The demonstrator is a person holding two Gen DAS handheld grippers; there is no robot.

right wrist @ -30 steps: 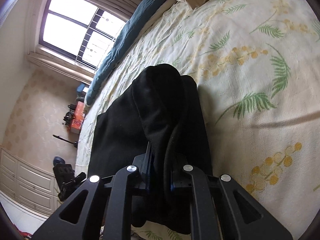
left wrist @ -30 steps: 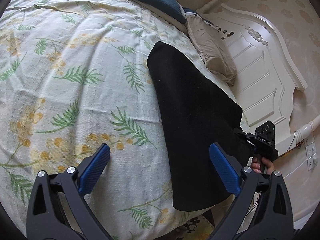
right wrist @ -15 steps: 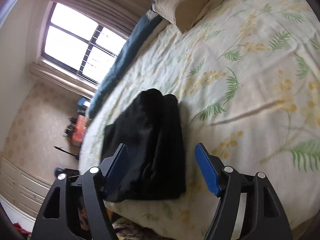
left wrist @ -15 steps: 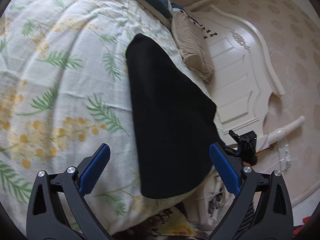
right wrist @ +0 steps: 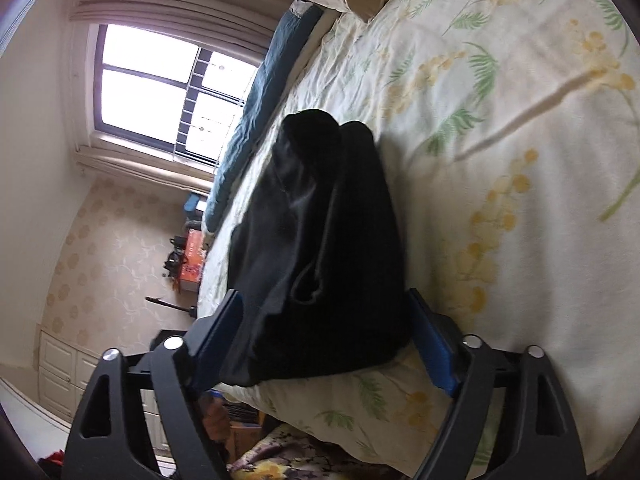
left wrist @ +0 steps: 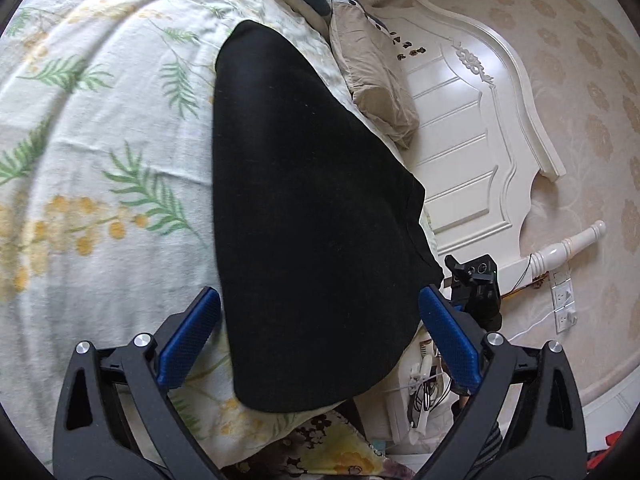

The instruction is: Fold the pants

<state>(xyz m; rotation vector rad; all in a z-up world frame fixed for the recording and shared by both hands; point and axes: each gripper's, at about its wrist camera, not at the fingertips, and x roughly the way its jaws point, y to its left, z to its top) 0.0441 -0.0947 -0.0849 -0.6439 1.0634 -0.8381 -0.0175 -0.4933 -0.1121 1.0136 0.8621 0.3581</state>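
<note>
The black pants (left wrist: pixel 308 208) lie folded in a long flat shape on the floral bedspread (left wrist: pixel 100 152), with the near end at the bed's edge. My left gripper (left wrist: pixel 320 336) is open, its blue pads on either side of that near end, above it. In the right wrist view the pants (right wrist: pixel 324 248) show a lumpy, creased top layer. My right gripper (right wrist: pixel 324 340) is open and empty, its pads straddling the near end of the pants. The right gripper's body shows in the left wrist view (left wrist: pixel 476 292) beside the bed.
A beige pillow (left wrist: pixel 376 84) and a blue quilt (right wrist: pixel 264 92) lie near the white headboard (left wrist: pixel 480 132). Cables and a wall socket (left wrist: pixel 564 308) are by the bed's side. A window (right wrist: pixel 160 92) and an orange box (right wrist: pixel 192 256) are across the room.
My right gripper has let go of the pants, opened and pulled back; the fabric now lies on the bed. My left gripper has stayed open and moved over the near end of the pants.
</note>
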